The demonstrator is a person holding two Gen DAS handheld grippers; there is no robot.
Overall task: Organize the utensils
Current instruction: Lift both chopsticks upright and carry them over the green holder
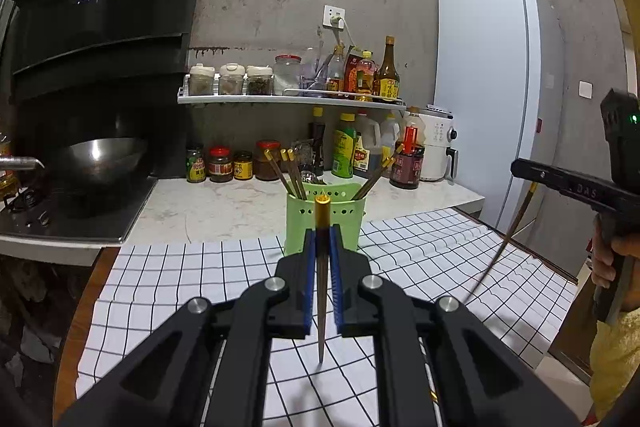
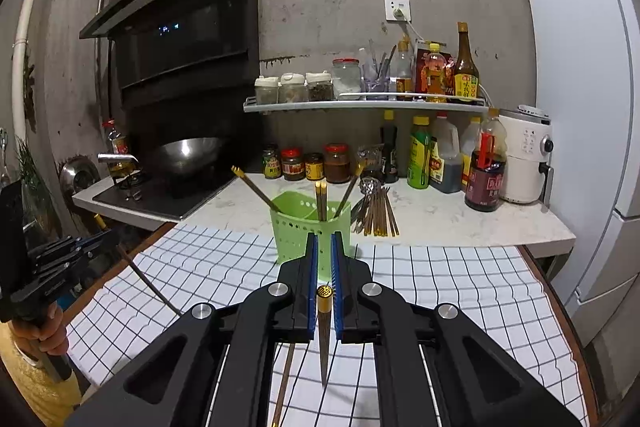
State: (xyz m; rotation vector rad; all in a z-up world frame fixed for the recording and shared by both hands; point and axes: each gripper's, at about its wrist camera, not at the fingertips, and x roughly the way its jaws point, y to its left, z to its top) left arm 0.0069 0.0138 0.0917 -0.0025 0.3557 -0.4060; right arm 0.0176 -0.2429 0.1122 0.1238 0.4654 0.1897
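A green perforated utensil holder (image 1: 298, 223) stands on the checked cloth with several gold-capped chopsticks leaning in it. My left gripper (image 1: 322, 231) is shut on a brown chopstick (image 1: 321, 307), gold cap forward and point hanging toward me, just short of the holder. At the right edge, my right gripper (image 1: 516, 167) grips another chopstick (image 1: 504, 243) that slants down. In the right wrist view, my right gripper (image 2: 325, 237) is shut on its chopstick (image 2: 324, 339), in front of the holder (image 2: 292, 227). The left gripper (image 2: 108, 237) shows at far left.
A heap of chopsticks and spoons (image 2: 376, 213) lies on the marble counter beside the holder. One loose chopstick (image 2: 285, 383) rests on the checked cloth (image 2: 460, 287). Sauce jars and bottles (image 2: 416, 155) line the wall. A wok (image 2: 188, 155) sits left, a white fridge (image 1: 492, 87) right.
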